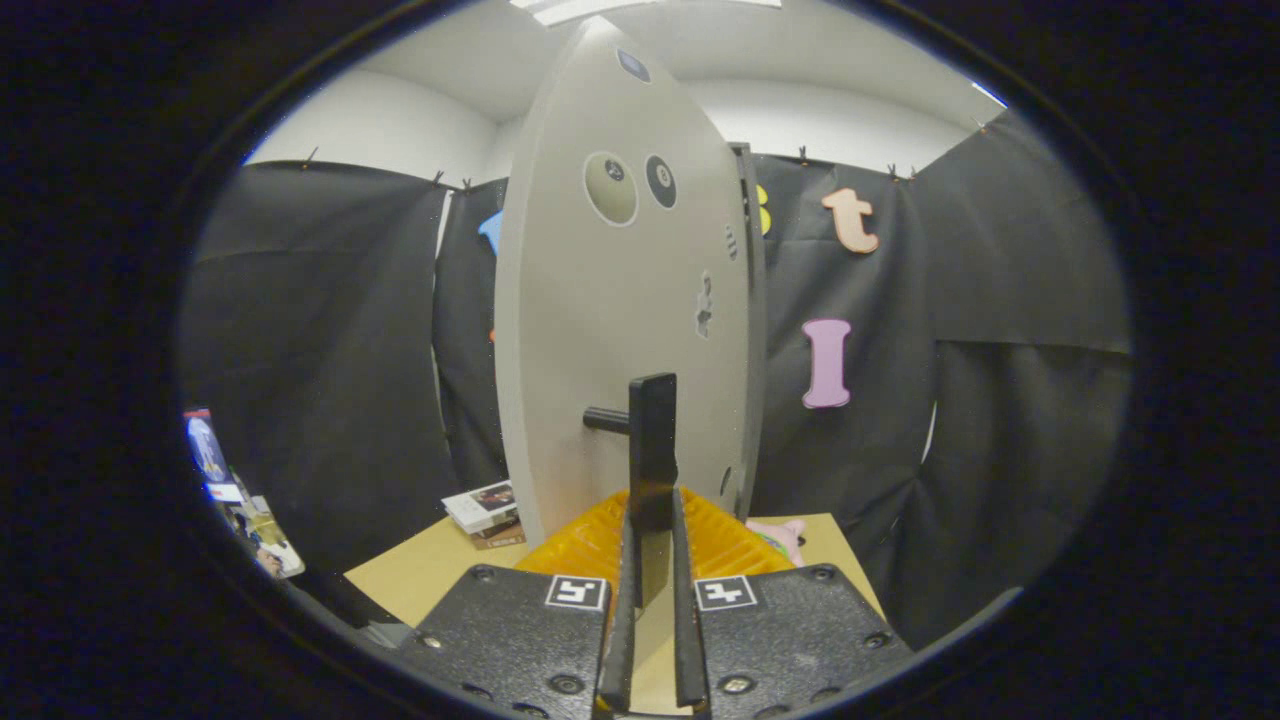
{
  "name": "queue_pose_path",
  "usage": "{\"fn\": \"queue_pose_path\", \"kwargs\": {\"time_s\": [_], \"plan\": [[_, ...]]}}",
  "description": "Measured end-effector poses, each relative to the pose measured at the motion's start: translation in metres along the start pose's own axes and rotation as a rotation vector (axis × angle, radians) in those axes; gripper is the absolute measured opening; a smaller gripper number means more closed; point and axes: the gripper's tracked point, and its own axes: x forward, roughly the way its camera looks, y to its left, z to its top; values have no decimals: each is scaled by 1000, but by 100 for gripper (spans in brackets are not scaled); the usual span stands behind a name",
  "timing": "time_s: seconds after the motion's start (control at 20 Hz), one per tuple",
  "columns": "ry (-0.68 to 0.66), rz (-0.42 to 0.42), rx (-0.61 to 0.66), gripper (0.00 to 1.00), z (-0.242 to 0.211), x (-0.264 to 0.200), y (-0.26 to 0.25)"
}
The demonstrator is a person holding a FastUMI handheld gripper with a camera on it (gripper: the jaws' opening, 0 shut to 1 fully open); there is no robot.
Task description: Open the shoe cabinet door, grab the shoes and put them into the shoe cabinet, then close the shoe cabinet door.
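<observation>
Hand-held gripper point(652, 560) clamped on black door handle point(652, 440), grey cabinet door point(620, 330)

Single fisheye camera rides on tongs point(652, 610), looks forward along both fingers. Sits low over desk point(420, 575), tilted slightly upward, very close to cabinet door point(620, 330). Booth wall beyond, ceiling above.

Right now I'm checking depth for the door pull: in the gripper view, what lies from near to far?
Gripper fingers shut on black bar handle → grey cabinet door → black cloth wall.
</observation>
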Motion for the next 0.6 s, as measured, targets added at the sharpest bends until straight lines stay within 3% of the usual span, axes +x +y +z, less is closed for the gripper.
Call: {"fn": "queue_pose_path", "kwargs": {"time_s": [0.3, 0.4, 0.6], "plan": [[-33, -184, 29, 4, 7, -1, -49], [-25, -128, 69, 4, 4, 3, -39], [-25, -97, 35, 4, 2, -2, -40]]}}
